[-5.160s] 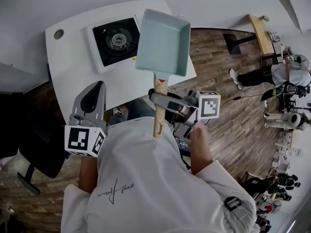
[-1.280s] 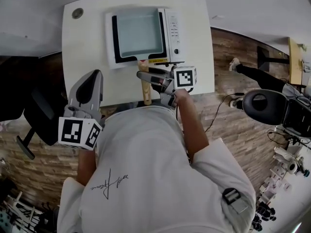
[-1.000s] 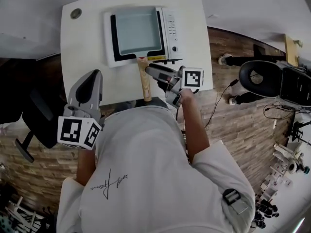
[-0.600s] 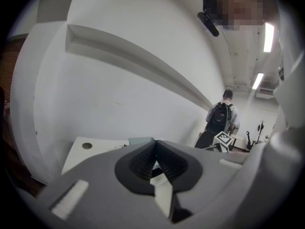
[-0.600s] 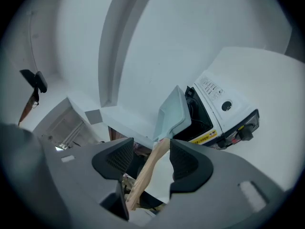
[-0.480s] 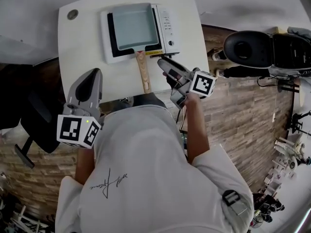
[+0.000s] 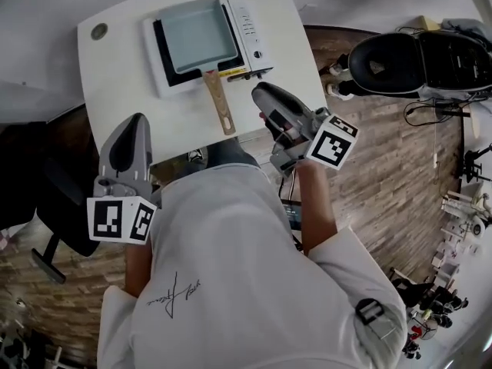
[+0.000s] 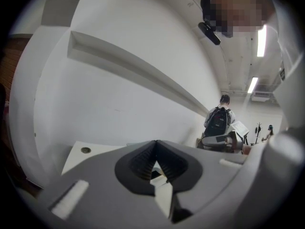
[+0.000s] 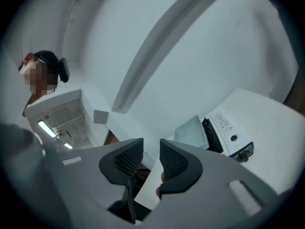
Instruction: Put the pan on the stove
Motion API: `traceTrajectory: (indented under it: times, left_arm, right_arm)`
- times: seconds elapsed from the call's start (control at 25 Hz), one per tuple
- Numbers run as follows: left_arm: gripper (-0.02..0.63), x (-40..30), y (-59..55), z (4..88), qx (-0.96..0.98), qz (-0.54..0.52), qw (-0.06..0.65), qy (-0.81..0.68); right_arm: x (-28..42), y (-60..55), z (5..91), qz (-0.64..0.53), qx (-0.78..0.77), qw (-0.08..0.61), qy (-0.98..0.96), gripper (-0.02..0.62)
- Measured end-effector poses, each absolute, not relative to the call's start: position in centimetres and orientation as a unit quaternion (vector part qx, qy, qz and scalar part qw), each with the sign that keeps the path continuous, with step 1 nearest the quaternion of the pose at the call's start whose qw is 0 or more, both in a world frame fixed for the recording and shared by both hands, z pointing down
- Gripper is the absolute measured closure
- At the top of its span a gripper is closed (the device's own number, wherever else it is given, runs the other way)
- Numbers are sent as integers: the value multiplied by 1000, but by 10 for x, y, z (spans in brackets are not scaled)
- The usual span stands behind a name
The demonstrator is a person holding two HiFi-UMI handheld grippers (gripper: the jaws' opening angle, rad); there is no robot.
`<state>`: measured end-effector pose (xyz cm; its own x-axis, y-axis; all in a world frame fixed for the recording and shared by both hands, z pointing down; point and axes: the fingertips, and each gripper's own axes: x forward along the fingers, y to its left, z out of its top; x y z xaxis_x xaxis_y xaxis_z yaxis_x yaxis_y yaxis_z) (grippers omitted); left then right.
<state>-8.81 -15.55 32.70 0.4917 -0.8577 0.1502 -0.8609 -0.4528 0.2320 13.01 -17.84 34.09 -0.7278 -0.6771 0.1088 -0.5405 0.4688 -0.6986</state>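
Observation:
The light blue rectangular pan (image 7: pixel 196 33) rests on the white tabletop stove (image 7: pixel 247 28) at the back of the white table (image 7: pixel 115 83). Its wooden handle (image 7: pixel 218 108) points toward me. My right gripper (image 7: pixel 262 92) hovers just right of the handle's end, clear of it, and its jaws are closing with nothing between them. In the right gripper view, the pan (image 9: pixel 193 131) and the stove (image 9: pixel 229 132) lie ahead and to the right of the right gripper (image 9: pixel 151 151). My left gripper (image 7: pixel 136 119) hangs over the table's front left edge, shut and empty, as the left gripper (image 8: pixel 155 149) also shows in its own view.
A cable hole (image 7: pixel 99 31) marks the table's back left corner. A black office chair (image 7: pixel 384 60) stands on the wooden floor to the right and a dark chair (image 7: pixel 42 198) to the left. A person with a backpack (image 8: pixel 219 120) stands far off.
The pan, once held in the air, now sits on the stove. My right gripper has let go of the handle, drawn back to the right, and its jaws have narrowed. The left gripper stayed put.

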Motion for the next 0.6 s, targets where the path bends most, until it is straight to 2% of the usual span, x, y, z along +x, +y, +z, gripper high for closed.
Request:
traceTrajectory:
  times: [0.32, 0.4, 0.6]
  left_arm:
    - [555, -94, -150, 326, 853, 2, 129, -505]
    - [555, -95, -150, 327, 855, -4, 128, -502]
    - [555, -90, -146, 329, 860, -8, 129, -494]
  right_arm:
    - [139, -161, 324, -291, -429, 44, 854, 546]
    - [140, -159, 319, -280, -430, 46, 857, 590]
    - [150, -149, 309, -238, -452, 23, 859, 595]
